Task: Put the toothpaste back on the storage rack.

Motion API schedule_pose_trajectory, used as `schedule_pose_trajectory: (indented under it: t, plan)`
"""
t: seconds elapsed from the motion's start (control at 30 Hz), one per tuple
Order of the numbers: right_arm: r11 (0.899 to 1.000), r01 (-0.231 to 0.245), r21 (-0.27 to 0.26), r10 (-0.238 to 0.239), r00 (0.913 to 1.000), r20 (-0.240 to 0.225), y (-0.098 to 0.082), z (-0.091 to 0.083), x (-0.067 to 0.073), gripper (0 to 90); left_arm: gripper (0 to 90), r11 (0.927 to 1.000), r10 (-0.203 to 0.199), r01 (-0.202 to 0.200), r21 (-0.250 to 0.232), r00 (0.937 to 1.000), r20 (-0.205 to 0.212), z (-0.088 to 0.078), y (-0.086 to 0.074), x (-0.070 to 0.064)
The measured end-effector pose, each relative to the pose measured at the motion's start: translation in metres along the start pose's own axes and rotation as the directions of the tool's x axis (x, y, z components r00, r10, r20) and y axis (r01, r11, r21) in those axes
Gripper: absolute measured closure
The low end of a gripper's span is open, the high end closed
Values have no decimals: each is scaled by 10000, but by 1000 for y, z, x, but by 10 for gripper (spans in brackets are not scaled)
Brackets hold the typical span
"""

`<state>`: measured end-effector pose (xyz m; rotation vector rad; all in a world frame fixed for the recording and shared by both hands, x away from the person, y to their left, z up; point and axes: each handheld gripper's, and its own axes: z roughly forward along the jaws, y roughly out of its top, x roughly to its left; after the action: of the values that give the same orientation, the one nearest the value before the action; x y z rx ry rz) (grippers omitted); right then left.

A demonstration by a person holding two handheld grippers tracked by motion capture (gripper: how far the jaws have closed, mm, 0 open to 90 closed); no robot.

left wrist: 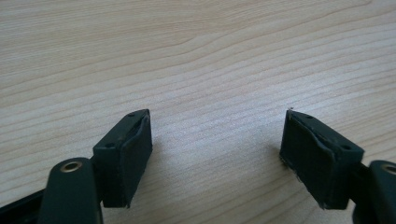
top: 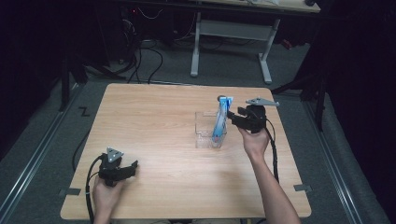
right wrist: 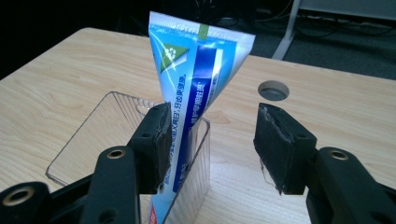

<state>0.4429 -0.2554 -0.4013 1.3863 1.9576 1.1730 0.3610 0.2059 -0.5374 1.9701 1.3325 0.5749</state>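
1. A blue-and-white toothpaste tube (top: 220, 122) is stood upright in a clear plastic box (top: 204, 125), leaning against the box's wall on the side toward the bench's right edge, crimped end up.
2. The box is placed on the light wooden bench (top: 154, 126), right of the middle and nearer the far edge than the near one.
3. The right gripper (top: 233, 116) is held just beside the tube, on the side toward the right edge of the bench, pointed at it.
4. In the right gripper view, its jaws are seen apart; the tube (right wrist: 194, 93) lies against the left pad while the right pad is well clear of it, so nothing is clamped.
5. A round hole (right wrist: 273, 89) in the bench top is seen beyond the right jaw.
6. The left gripper (top: 133, 167) is rested near the near left corner of the bench, well apart from the box.
7. In the left gripper view, its jaws are spread wide over bare wood (left wrist: 201, 70), with nothing between them.
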Motion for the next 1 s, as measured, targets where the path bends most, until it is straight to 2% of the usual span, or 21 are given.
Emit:
schedule_pose_trajectory:
  t: [0.5,1.0]
  plan:
    - [9994,-128,-328,139,9994,332,-2,-22,-16,462,262,10000,4,-4,-1,10000,10,0,0,0]
    - [9980,-310,-555,331,9987,383,-8,-44,-32,465,262,10000,0,0,-1,10000,13,0,0,0]
